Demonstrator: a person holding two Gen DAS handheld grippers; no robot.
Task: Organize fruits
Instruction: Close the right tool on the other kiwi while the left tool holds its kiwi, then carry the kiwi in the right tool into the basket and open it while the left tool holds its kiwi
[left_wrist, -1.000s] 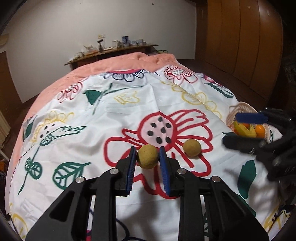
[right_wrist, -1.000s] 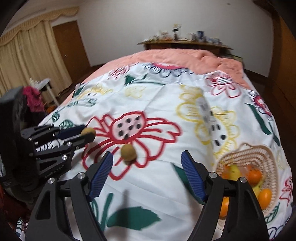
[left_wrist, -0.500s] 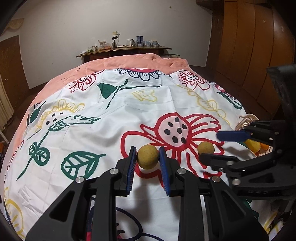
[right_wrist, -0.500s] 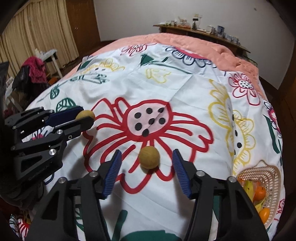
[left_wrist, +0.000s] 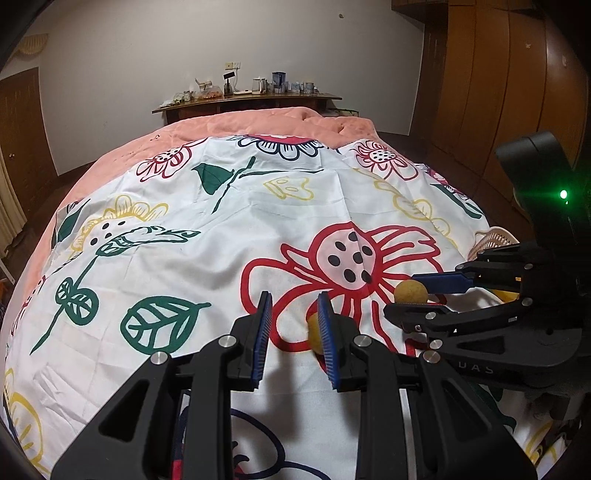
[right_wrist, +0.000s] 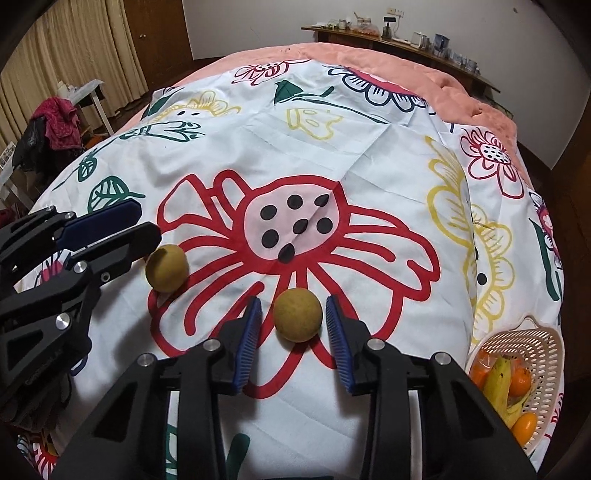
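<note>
Two round, dull yellow-brown fruits lie loose on the bed's white flower-printed cover (right_wrist: 332, 147), both on the large red flower motif.

The right tongs (right_wrist: 293, 343) stand moderately wide, one blue pad on either side of the nearer round fruit (right_wrist: 297, 314). A gap shows on each side; the fruit rests on the cover, bracketed but not gripped.

The left tongs (left_wrist: 293, 341) are parted at a moderate width with nothing between the pads. The second round fruit (right_wrist: 166, 268) lies just beside their tip, outside the span; in the left wrist view it peeks out behind the right-hand pad.

The pale woven plastic basket (right_wrist: 546, 369) sits near the right edge of the bed, well apart from both loose fruits. It already holds oranges and a yellow-green banana (right_wrist: 498, 376).

Assessment: the task appears partly complete. Several fruits are in the basket; two remain outside. Outstanding work is to close on each, lift, and carry across to the basket. The left tongs need realigning over their fruit first.
</note>
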